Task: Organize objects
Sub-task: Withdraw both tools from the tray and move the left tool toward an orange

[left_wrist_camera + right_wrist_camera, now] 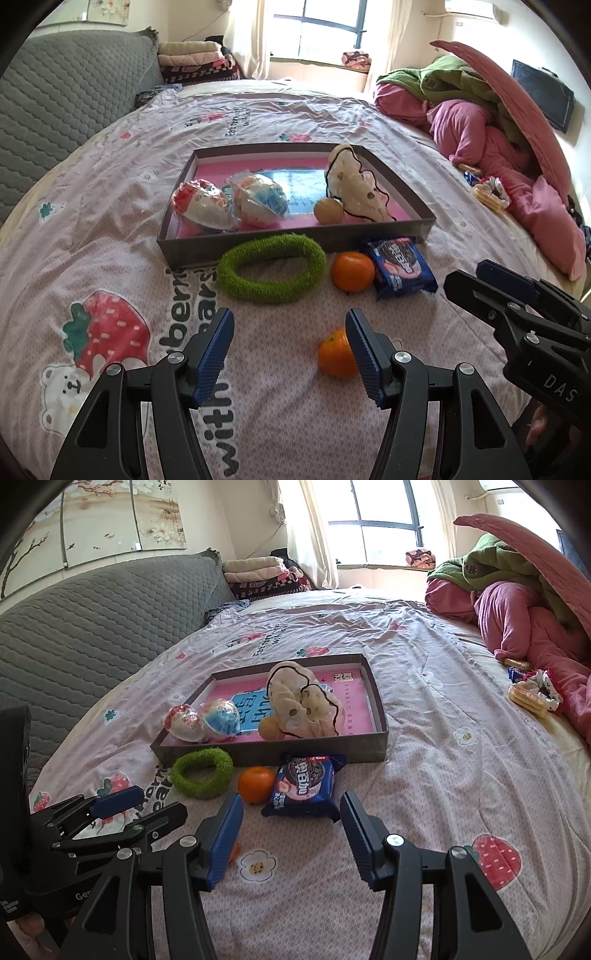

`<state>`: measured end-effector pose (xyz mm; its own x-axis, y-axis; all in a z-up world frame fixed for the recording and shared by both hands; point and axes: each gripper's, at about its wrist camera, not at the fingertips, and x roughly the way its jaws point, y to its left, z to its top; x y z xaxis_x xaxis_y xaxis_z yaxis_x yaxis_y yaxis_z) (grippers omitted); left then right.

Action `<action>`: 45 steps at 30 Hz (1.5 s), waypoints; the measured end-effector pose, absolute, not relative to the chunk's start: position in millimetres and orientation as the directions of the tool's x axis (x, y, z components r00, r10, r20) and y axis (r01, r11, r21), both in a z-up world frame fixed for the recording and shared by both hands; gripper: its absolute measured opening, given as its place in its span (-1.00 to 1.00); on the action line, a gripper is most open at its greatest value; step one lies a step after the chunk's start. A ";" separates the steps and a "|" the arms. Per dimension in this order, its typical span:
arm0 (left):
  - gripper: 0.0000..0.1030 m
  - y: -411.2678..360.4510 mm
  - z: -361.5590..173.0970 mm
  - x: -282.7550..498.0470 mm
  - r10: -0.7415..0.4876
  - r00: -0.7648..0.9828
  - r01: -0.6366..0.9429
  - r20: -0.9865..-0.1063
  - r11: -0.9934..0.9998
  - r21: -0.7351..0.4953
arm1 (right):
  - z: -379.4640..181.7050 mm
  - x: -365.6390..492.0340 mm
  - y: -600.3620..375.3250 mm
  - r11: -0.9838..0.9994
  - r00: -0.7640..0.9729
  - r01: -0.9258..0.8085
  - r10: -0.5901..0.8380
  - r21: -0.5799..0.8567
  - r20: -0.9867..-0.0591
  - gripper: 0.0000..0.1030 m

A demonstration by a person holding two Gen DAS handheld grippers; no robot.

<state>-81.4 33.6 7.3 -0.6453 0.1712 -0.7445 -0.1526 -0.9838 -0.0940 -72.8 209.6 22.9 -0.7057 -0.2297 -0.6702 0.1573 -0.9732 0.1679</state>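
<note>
Orange and firm-skinned, the nearer tangerine [334,356] on the bed [295,424] looks light but rollable, best pinched across its middle by the spread, empty left claw [290,354].

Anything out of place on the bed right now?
Nothing spilled or damaged. Four things lie outside the tray: green ring, two oranges, and cookie pack. Both grippers are open.
</note>
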 end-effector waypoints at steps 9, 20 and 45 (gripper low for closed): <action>0.25 40.6 7.1 -67.2 0.171 -0.644 -0.178 -0.745 -0.981 -0.071 | 25.0 -63.5 205.1 -0.972 -0.706 0.180 -0.236 0.153 -0.668 0.06; 0.25 43.1 4.8 -57.0 0.172 -0.635 -0.189 -0.753 -0.980 -0.065 | 26.6 -53.2 199.2 -0.970 -0.704 0.197 -0.242 0.144 -0.668 0.06; 0.26 51.8 -20.5 -57.7 0.220 -0.583 -0.233 -0.782 -0.967 -0.098 | 7.3 -58.0 201.7 -0.972 -0.677 0.179 -0.235 0.154 -0.698 0.06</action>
